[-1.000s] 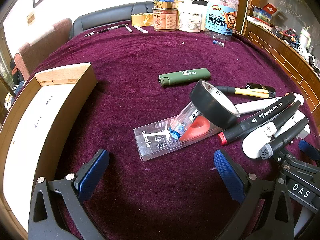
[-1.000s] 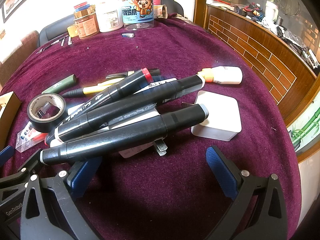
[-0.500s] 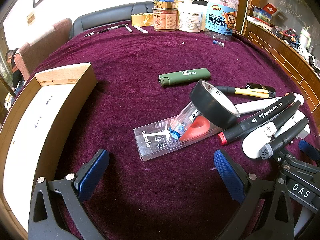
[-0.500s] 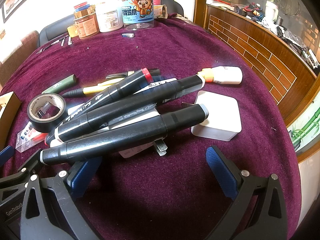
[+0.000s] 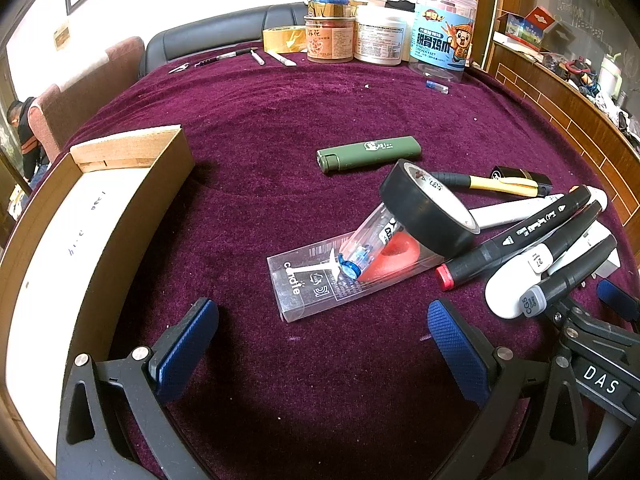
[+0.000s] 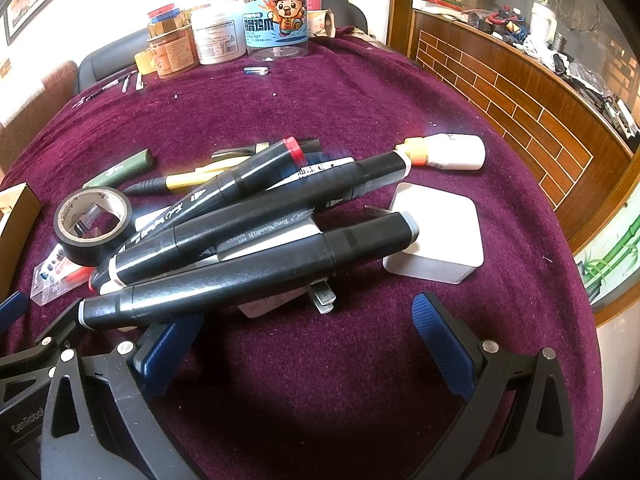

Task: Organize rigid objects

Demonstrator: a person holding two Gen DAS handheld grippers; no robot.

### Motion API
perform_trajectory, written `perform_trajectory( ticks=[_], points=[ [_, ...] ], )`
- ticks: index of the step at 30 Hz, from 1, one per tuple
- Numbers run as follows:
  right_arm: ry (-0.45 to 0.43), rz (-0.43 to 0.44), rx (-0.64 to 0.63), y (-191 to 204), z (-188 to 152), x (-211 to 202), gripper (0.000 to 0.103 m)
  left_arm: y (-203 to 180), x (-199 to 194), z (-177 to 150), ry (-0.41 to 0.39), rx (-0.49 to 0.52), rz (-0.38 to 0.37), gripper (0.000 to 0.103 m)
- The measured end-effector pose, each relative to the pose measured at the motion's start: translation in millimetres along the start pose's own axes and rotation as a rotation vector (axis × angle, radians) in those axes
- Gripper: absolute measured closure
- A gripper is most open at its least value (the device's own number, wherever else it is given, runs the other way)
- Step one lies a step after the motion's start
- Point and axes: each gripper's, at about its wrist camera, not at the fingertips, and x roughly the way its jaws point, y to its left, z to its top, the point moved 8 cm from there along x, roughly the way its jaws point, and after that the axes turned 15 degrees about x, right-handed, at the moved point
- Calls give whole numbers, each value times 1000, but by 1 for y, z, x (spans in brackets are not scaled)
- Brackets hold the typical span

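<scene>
A pile of rigid items lies on the purple cloth. Three black art markers [image 6: 256, 240] are stacked over a white charger block [image 6: 440, 236], beside a roll of black tape [image 5: 432, 208] that leans on a clear plastic package [image 5: 320, 280]. A green lighter [image 5: 368, 152] and a yellow pen [image 5: 500, 182] lie behind them. An open cardboard box [image 5: 80, 220] sits at the left. My left gripper [image 5: 322, 344] is open just in front of the clear package, holding nothing. My right gripper [image 6: 304, 344] is open in front of the markers, its left pad under a marker's end.
Jars and tubs [image 5: 380, 36] and a roll of yellow tape [image 5: 284, 38] stand along the far edge of the table. A white bottle with an orange neck [image 6: 448, 152] lies behind the charger. A wooden counter [image 6: 520, 92] runs along the right.
</scene>
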Motion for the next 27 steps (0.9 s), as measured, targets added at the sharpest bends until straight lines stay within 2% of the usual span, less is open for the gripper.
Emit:
perform_trajectory(
  ticks=[15, 18, 22, 27],
  points=[
    [0, 0, 0, 0, 0, 0, 0, 0, 0, 0, 0, 0, 1, 1],
    [0, -1, -1, 0, 0, 0, 0, -1, 0, 0, 6, 18, -18, 1],
    [0, -1, -1, -2, 1, 1, 0, -2, -10, -12, 53, 49, -75, 2],
    [23, 42, -36, 3, -2, -1, 0, -3, -19, -27, 48, 68, -59, 1]
  ],
)
